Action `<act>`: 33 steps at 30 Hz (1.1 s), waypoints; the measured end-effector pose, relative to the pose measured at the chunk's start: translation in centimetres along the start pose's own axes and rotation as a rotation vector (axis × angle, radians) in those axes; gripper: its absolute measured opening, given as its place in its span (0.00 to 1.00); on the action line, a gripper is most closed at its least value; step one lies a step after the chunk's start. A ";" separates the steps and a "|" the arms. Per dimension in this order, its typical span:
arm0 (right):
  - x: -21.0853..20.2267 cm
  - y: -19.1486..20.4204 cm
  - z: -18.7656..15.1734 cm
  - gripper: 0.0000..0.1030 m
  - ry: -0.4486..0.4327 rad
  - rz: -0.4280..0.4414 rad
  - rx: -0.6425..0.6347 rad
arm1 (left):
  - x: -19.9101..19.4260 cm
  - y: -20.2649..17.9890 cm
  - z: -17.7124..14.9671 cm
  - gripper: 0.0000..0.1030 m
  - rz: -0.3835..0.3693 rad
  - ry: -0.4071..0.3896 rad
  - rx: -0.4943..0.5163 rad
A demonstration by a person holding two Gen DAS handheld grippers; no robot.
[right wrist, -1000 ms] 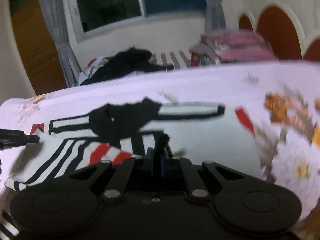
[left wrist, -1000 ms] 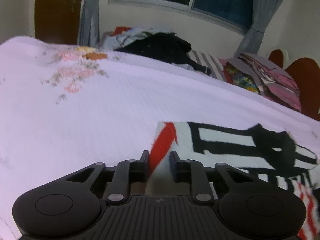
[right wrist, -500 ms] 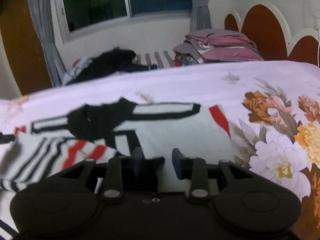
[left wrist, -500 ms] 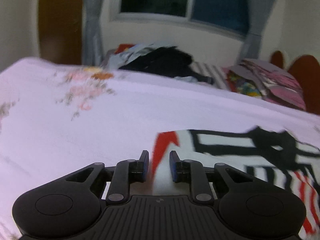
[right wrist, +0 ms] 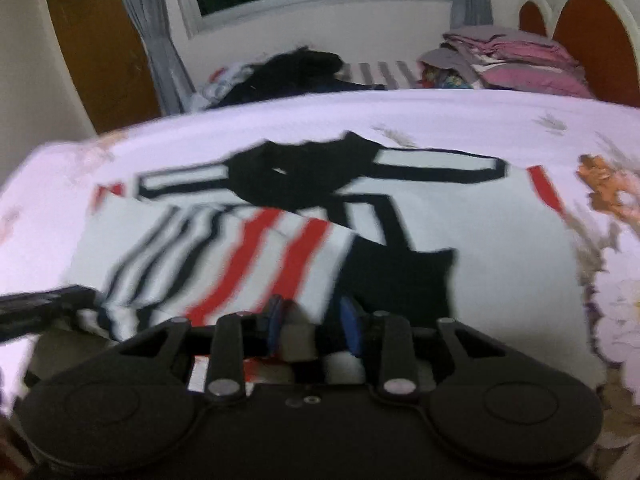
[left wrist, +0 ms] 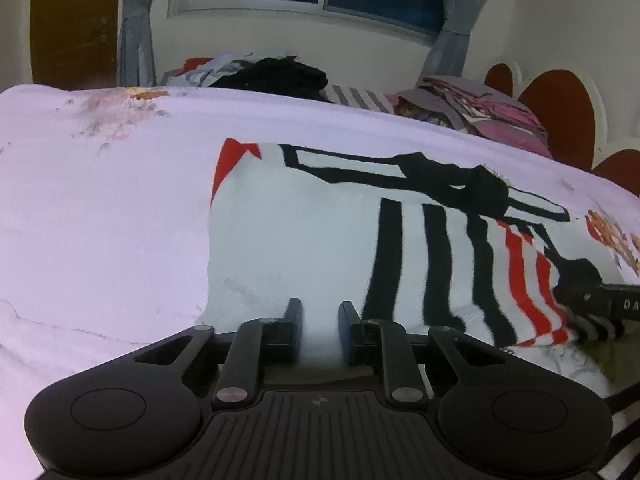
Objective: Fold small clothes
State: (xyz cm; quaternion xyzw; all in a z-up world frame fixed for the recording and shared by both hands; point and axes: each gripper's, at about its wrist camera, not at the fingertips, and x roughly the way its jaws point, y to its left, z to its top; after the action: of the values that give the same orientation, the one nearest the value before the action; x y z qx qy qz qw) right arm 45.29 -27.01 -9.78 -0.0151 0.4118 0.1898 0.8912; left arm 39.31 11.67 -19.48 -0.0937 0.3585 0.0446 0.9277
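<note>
A white shirt with black and red stripes and a black collar [left wrist: 304, 232] lies on the pink bedspread [left wrist: 100, 220]. Its striped part is folded over the white body [right wrist: 224, 256]. My left gripper [left wrist: 319, 314] is open at the shirt's near left hem, with white cloth showing between its fingers. My right gripper [right wrist: 312, 312] is open over the near edge of the folded striped part. The right gripper's fingertip also shows at the right in the left wrist view [left wrist: 588, 294], and the left gripper shows at the left in the right wrist view [right wrist: 48, 308].
A heap of dark and mixed clothes [left wrist: 272, 74] lies at the far side of the bed. A stack of folded pink and grey clothes [left wrist: 480, 108] sits by the red headboard [left wrist: 560, 108]. Window and curtains stand behind.
Both grippers have opened and let go of the shirt. The striped part has been laid over the white body, and both grippers now sit lower and nearer the cloth.
</note>
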 end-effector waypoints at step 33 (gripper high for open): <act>-9.9 -1.1 -10.1 0.29 0.113 0.016 -0.097 | -9.8 -5.7 -9.0 0.20 -0.019 0.135 0.127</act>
State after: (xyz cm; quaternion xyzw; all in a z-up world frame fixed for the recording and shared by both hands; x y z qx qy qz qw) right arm 32.50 -33.10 -9.27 -0.0657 0.4518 0.2157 0.8631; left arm 26.97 4.04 -18.59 -0.0411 0.4214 0.0065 0.9059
